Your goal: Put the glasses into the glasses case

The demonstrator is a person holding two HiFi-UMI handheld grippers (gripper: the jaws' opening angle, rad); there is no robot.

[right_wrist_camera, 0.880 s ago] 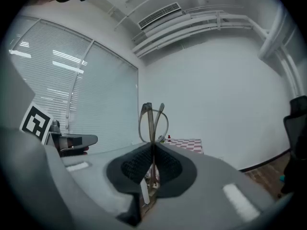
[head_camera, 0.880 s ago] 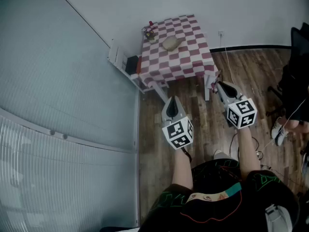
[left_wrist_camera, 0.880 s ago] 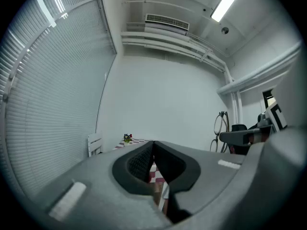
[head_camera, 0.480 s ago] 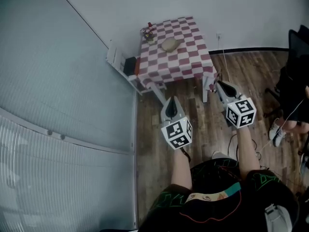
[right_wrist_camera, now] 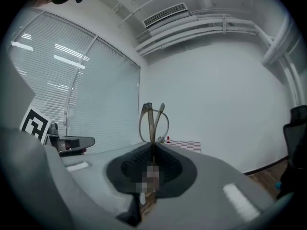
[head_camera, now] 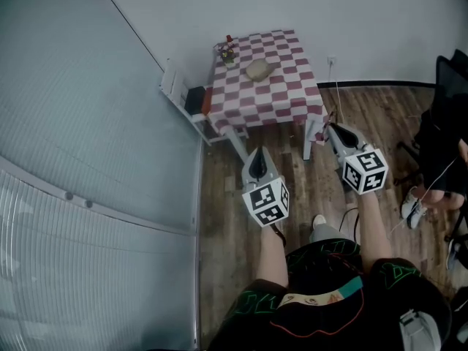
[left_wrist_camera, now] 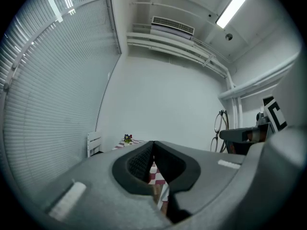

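A tan glasses case [head_camera: 258,69] lies on the small table with a red-and-white checked cloth [head_camera: 281,97], far ahead of both grippers. My right gripper [head_camera: 330,129] is shut on the glasses [right_wrist_camera: 153,120], which stick up from its closed jaws; the glasses [left_wrist_camera: 219,128] also hang at the right edge of the left gripper view. My left gripper [head_camera: 256,156] is shut with nothing in it, held level beside the right one above the wooden floor. Both are well short of the table.
A small flower pot [head_camera: 228,50] stands at the table's back left corner. A white rack [head_camera: 178,88] leans by the wall left of the table. A black chair [head_camera: 447,119] and another person's shoes [head_camera: 409,204] are at the right. Blinds cover the left wall.
The person has stepped slightly forward; a foot now shows below the grippers. Both grippers keep their pose, the right still gripping the glasses.
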